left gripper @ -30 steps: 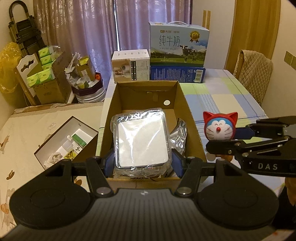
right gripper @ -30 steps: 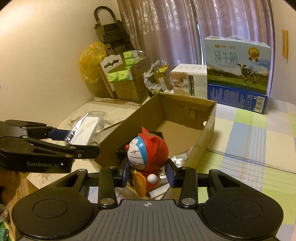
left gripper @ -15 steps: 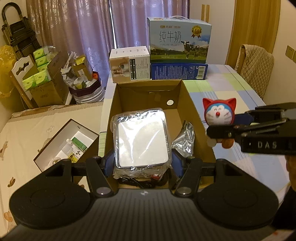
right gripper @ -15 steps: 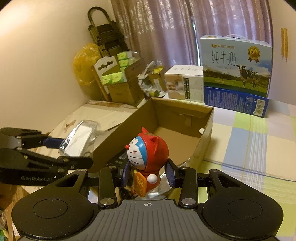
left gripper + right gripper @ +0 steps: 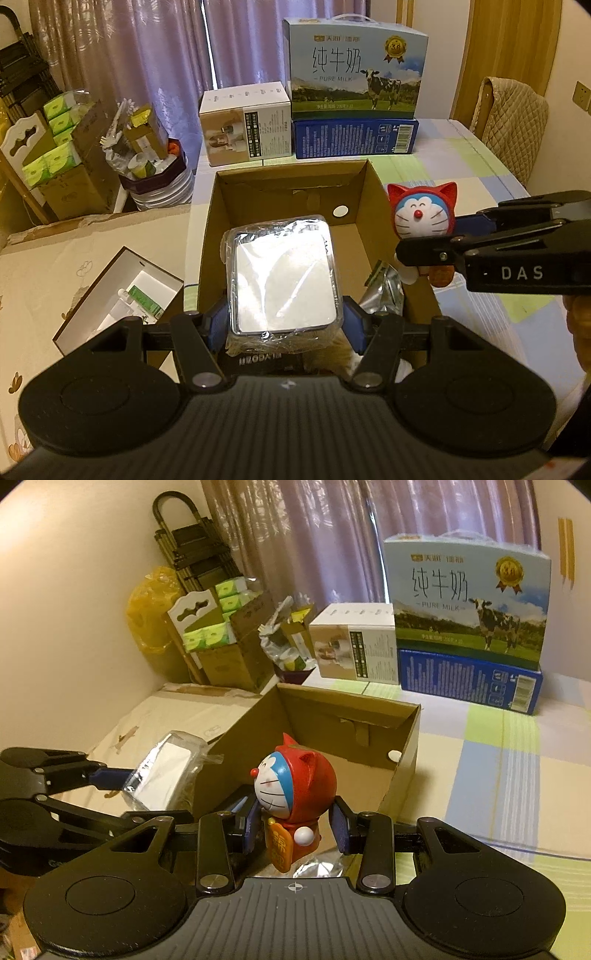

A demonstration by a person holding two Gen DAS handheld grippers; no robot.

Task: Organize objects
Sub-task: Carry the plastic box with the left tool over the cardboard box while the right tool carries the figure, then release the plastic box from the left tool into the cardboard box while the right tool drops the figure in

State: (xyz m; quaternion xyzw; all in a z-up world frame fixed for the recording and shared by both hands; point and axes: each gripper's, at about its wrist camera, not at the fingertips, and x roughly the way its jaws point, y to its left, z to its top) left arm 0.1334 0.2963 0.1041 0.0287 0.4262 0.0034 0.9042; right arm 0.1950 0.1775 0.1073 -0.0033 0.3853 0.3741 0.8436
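Observation:
My left gripper (image 5: 284,325) is shut on a plastic-wrapped white pack (image 5: 282,280), held level above the near half of an open cardboard box (image 5: 280,192). The right gripper (image 5: 294,825) is shut on a red-hooded cat-robot figure (image 5: 295,786), upright and in the air. In the left wrist view the figure (image 5: 421,218) hangs just outside the box's right wall, with the right gripper (image 5: 428,240) coming in from the right. In the right wrist view the pack (image 5: 162,771) and left gripper (image 5: 147,794) sit at the left, beside the box (image 5: 402,768).
A silver foil bag (image 5: 384,291) and a black item lie in the box's near end. A milk carton (image 5: 354,70) on a blue box and a white box (image 5: 245,125) stand behind. An open white box (image 5: 118,299) lies left. A padded chair (image 5: 513,122) stands far right.
Both grippers have kept their loads. The figure has risen and drifted left toward the box's right wall. The left gripper has lifted slightly over the box.

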